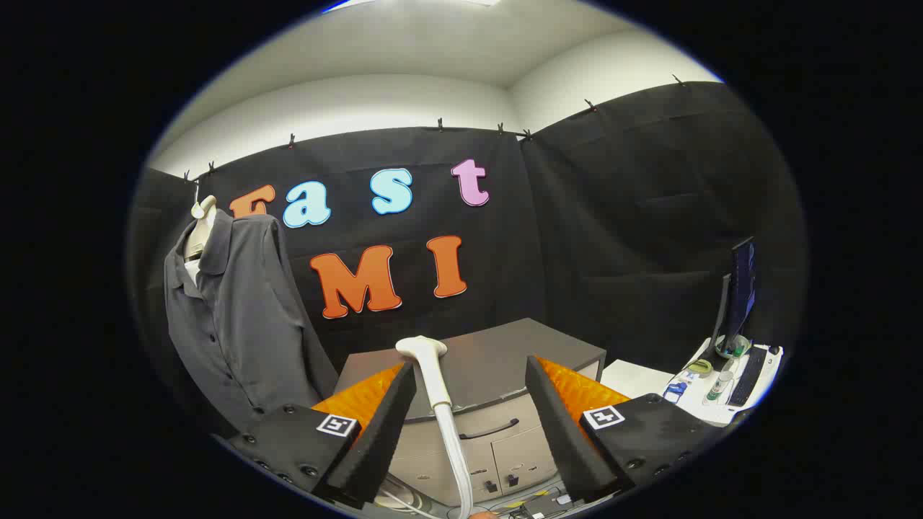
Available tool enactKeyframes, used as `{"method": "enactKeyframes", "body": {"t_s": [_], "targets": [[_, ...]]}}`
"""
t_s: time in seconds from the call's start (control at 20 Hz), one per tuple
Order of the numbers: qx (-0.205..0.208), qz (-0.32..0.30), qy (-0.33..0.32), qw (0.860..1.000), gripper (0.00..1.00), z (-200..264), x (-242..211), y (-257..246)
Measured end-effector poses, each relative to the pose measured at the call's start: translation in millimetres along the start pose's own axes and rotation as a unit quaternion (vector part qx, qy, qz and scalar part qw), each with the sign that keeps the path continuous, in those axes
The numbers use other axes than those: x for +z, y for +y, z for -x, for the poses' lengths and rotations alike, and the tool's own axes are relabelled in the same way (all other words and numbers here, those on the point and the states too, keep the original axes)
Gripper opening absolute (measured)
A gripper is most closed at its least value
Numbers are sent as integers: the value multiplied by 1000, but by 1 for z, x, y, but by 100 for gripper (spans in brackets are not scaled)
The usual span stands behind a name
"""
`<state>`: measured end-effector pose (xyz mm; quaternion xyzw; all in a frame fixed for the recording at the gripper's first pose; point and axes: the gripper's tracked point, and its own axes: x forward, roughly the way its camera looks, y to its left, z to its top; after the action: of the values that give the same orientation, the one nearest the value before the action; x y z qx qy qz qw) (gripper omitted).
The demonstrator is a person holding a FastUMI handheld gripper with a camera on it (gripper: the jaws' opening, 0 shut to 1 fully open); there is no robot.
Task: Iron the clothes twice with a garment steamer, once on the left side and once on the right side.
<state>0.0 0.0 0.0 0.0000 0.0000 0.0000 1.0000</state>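
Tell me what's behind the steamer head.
Behind the steamer head, which stands between the open gripper fingers, is a grey cabinet with drawers, then the black wall. Its handle hides a strip of the cabinet front.

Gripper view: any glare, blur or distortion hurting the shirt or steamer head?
Gripper view: strong fisheye bending, so the shirt leans and curves; even lighting, no glare; steamer head sharp between the open gripper fingers; dark shirt has low contrast against the black cloth.

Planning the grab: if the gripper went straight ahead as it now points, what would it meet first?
Probably the steamer head, standing between the open gripper fingers, nearer one; the cabinet lies beyond. Depth unclear.
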Motion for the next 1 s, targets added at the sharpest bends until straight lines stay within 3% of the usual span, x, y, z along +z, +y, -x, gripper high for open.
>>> {"method": "enactKeyframes", "body": {"t_s": [1.0], "targets": [[-5, 2, 7, 1000, 98, 4, -1, 0]]}}
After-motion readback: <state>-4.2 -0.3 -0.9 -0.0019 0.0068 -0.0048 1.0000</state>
